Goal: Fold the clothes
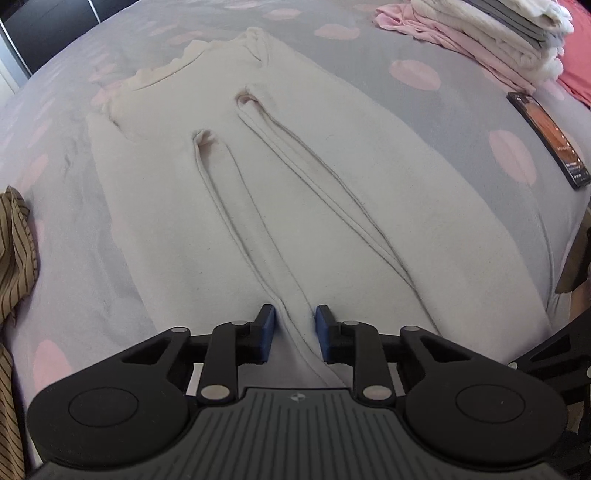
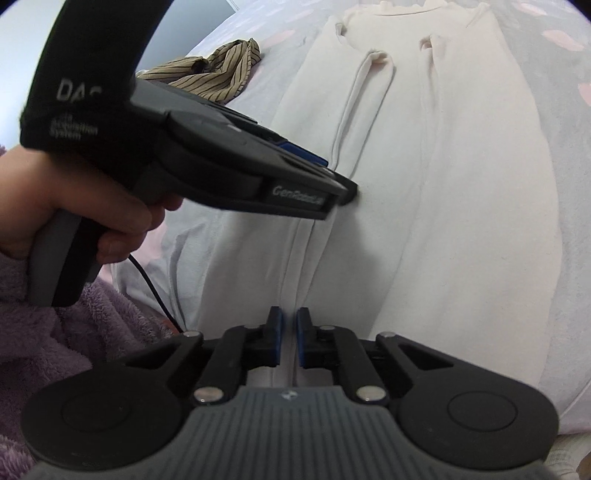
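Observation:
A cream long-sleeved top (image 1: pixel 332 192) lies flat on the bed, both sleeves folded in over the body, collar at the far end. My left gripper (image 1: pixel 294 330) is open, its blue pads either side of the near end of a folded sleeve (image 1: pixel 255 236). In the right wrist view the top (image 2: pixel 461 184) fills the right side. My right gripper (image 2: pixel 289 338) has its jaws nearly together, with a narrow gap over a cloth fold; I cannot tell if it pinches the cloth. The left gripper (image 2: pixel 351 190) crosses that view from the left, its tip on the top.
The grey bedsheet (image 1: pixel 461 122) has pink spots. A brown striped garment (image 1: pixel 14 251) lies at the left, also in the right wrist view (image 2: pixel 218 74). A pile of folded clothes (image 1: pixel 480 33) sits far right. A dark phone (image 1: pixel 546 140) lies at the right.

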### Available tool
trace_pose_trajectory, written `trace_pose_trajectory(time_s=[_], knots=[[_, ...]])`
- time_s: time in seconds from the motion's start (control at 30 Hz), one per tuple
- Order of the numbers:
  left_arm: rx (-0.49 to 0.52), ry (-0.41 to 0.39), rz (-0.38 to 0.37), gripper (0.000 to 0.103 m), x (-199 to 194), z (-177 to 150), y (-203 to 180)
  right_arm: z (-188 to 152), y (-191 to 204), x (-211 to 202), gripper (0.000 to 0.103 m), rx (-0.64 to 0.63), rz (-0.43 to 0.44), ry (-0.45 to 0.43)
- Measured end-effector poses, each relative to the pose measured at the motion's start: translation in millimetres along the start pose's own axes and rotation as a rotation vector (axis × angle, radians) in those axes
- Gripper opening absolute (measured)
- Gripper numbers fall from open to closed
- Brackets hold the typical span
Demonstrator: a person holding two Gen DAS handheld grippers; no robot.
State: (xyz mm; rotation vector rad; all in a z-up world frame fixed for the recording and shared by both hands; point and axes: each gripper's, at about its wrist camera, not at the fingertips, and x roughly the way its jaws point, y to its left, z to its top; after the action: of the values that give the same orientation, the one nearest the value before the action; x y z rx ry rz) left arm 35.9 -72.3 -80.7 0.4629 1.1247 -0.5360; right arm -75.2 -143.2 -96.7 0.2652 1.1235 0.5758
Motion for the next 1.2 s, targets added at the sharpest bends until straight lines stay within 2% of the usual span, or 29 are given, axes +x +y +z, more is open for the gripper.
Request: trace_pose_trajectory(time_s=[0.13,0.2,0.23,0.4,0.47,0.5,0.57,0.6,0.63,0.83,0.87,0.9,1.03,1.13,1.2], knots=[[-0.027,-0.016,-0.013,0.01,-5,-2,3,2,1,-5,0.008,0.008,0.005,-0.006],[-0.049,-0.027,-0.03,0.009,-10,-2,8,3,2,-9,0.007,0.009,0.01,-0.009],[-0.062,-0.033,-0.041,0.009,-13,-2,11,3,3,-12,0.0,0.008,0.01,-0.01],[-0.152,-0.082,-0.135,0.009,-33,4,25,4,4,-27,0.0,-0.001,0.008,-0.017],[-0.158,-0.089,-0.151,0.009,-34,7,26,9,1,-27,0.0,0.003,0.006,-0.025],[-0.16,-0.089,-0.158,0.009,-32,8,26,11,0,-25,0.005,0.007,0.005,-0.03],[-0.176,-0.083,-0.178,0.009,-26,11,26,10,-7,-24,0.024,0.039,0.001,-0.039],[-0.186,-0.078,-0.192,0.009,-22,12,27,10,-10,-22,0.05,0.058,0.015,-0.046],[-0.192,-0.072,-0.203,0.009,-18,14,27,10,-13,-19,0.051,0.076,0.027,-0.055],[-0.189,-0.054,-0.218,0.009,-11,18,26,15,-21,2,0.039,0.057,0.026,-0.113],[-0.188,-0.055,-0.218,0.009,-12,18,26,14,-23,5,0.026,0.066,0.041,-0.109],[-0.191,-0.056,-0.221,0.009,-12,18,27,14,-26,7,0.022,0.083,0.068,-0.096],[-0.207,-0.057,-0.227,0.009,-13,15,31,6,-26,10,0.022,0.109,0.168,-0.023],[-0.218,-0.059,-0.228,0.009,-14,14,33,-4,-22,13,0.021,0.081,0.169,0.04],[-0.22,-0.058,-0.224,0.009,-16,14,33,-9,-21,11,0.012,0.079,0.146,0.069]])
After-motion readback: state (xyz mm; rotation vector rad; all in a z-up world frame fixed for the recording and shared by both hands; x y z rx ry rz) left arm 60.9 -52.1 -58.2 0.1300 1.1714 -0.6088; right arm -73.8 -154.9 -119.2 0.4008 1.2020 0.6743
